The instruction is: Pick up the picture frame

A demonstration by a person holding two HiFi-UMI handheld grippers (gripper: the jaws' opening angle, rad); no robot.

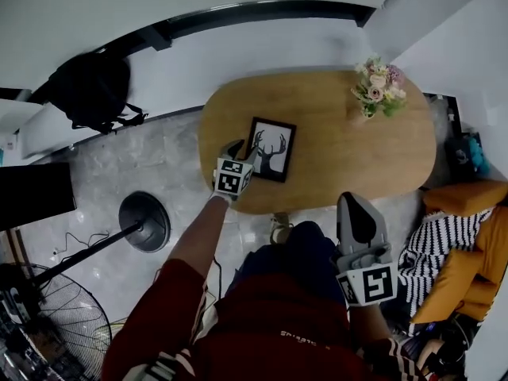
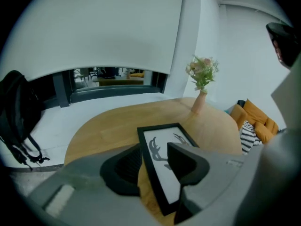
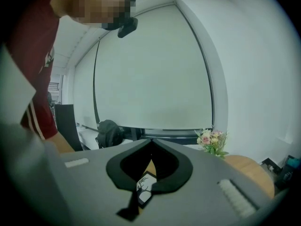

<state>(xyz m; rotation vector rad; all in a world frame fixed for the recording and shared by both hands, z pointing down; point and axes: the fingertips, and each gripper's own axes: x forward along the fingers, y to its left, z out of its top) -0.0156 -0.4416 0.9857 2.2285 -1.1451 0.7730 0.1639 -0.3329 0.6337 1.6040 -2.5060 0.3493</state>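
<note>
A black picture frame (image 1: 271, 149) with a deer silhouette lies flat on the oval wooden table (image 1: 357, 161), near its front left. My left gripper (image 1: 244, 151) is at the frame's left side. In the left gripper view this gripper (image 2: 155, 155) is open. The frame's (image 2: 162, 147) near left edge lies between the jaws, and the pads do not press on it. My right gripper (image 1: 355, 206) hangs off the table by its front edge, apart from the frame. Its (image 3: 150, 143) fingertips meet, with nothing held.
A vase of flowers (image 1: 378, 90) stands at the table's far right. A black backpack (image 1: 91, 90) sits on the ledge at the left. A round stand base (image 1: 144, 221) and a fan (image 1: 48, 324) are on the floor at the left. Striped and orange cushions (image 1: 448, 248) lie at the right.
</note>
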